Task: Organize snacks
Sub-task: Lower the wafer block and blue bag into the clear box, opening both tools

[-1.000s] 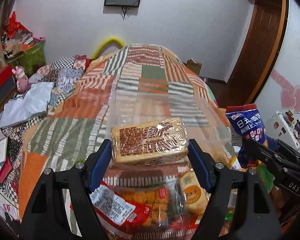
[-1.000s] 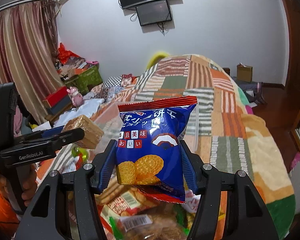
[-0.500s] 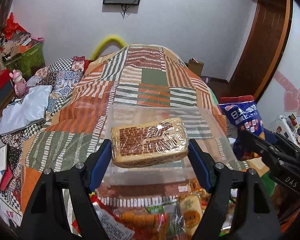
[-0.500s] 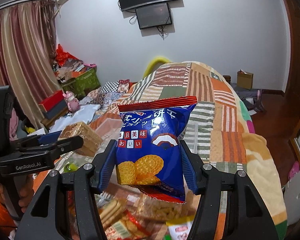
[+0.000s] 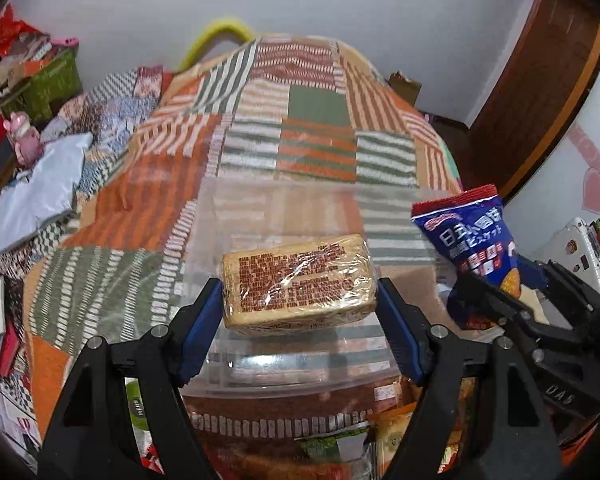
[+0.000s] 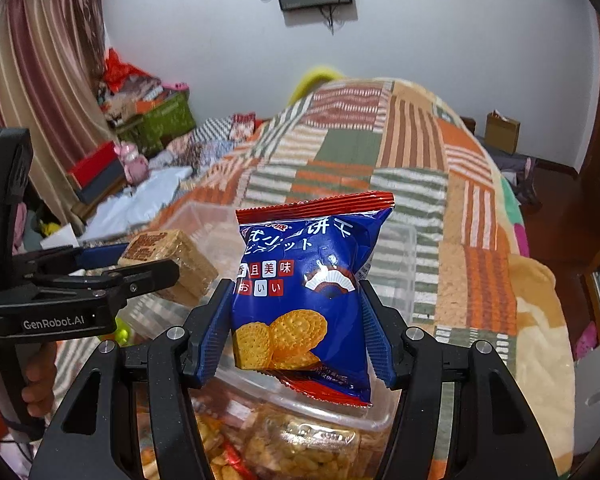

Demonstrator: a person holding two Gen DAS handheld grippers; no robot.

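My left gripper (image 5: 300, 312) is shut on a tan wrapped cracker pack (image 5: 298, 284) and holds it over a clear plastic bin (image 5: 300, 372) on the bed. My right gripper (image 6: 296, 328) is shut on a blue biscuit bag (image 6: 308, 280), also above the clear bin (image 6: 400, 256). The blue bag (image 5: 476, 240) appears at the right of the left wrist view, and the cracker pack (image 6: 172, 264) at the left of the right wrist view. The two held snacks are side by side, apart.
Several loose snack packets (image 6: 300, 448) lie on the bed below the bin's near edge, also visible in the left wrist view (image 5: 340, 452). A patchwork quilt (image 5: 308, 120) covers the bed. Clutter and boxes (image 6: 148, 120) stand at the left by the curtain.
Both grippers have moved forward with their snacks, from above the loose packets to over the clear bin. The grips have not changed.
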